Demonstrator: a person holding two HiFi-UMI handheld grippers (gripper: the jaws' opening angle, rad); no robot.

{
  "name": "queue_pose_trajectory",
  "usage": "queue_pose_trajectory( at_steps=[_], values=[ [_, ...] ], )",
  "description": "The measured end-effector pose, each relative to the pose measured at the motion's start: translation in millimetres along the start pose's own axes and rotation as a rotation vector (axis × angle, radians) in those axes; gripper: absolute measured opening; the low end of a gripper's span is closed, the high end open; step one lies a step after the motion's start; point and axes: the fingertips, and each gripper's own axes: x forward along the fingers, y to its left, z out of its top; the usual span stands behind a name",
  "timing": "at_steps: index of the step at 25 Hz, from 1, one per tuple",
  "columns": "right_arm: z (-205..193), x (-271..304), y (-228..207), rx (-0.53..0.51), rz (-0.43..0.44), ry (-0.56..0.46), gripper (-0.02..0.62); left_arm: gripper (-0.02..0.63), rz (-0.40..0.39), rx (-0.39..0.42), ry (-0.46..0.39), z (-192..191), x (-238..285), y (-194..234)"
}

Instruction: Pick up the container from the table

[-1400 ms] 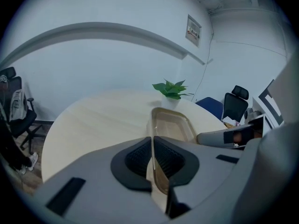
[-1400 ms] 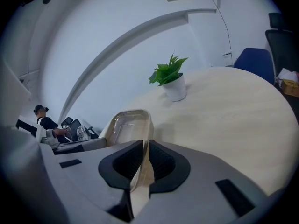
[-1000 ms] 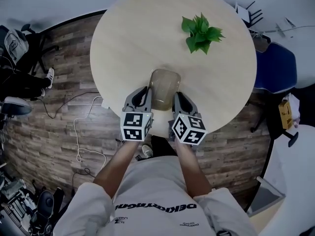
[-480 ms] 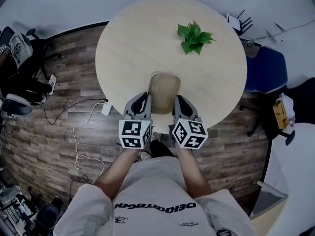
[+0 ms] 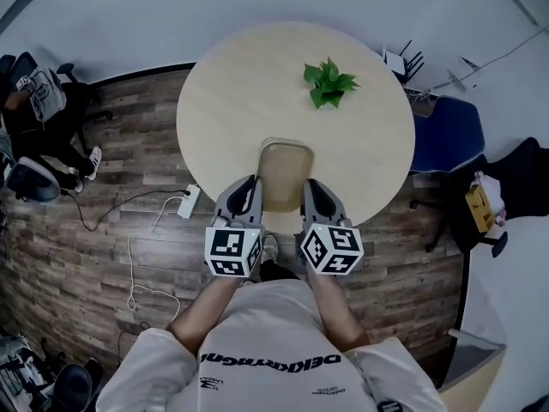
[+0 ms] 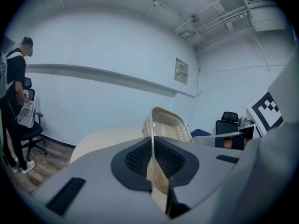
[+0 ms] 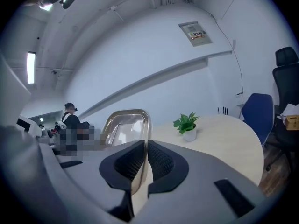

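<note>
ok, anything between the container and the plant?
Nothing. Only bare table shows between the container and the plant, clearest in the head view.

The scene holds one round table (image 5: 232, 101), one clear container (image 5: 284, 172) and one potted plant (image 5: 328, 82). There are two grippers, one left gripper (image 5: 250, 183) and one right gripper (image 5: 310, 185). One blue chair (image 5: 446, 136) is at the right and one white power strip (image 5: 189, 202) at the left

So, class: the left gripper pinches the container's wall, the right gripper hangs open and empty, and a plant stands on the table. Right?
No. The right gripper view shows the right gripper shut on the container, at its other wall. The left gripper pinches its wall, and the plant stands on the table.
</note>
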Motion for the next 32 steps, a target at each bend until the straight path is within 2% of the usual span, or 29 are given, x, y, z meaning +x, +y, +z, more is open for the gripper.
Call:
queue_pose_trajectory(
  at_steps=[9, 17, 32],
  values=[
    [23.2, -50.7, 40.1, -0.070, 0.066, -0.066, 0.054, 0.032, 0.012, 0.014, -0.103, 29.8, -61.3, -14.5],
    [35.5, -83.6, 65.9, -0.110, 0.077, -0.133, 0.054, 0.032, 0.022, 0.021, -0.166, 47.2, -98.2, -21.3],
    [36.1, -106.8, 64.9, -0.124, 0.033, -0.165, 0.054, 0.032, -0.009, 0.018, -0.185, 47.3, -110.7, -36.6]
  ],
)
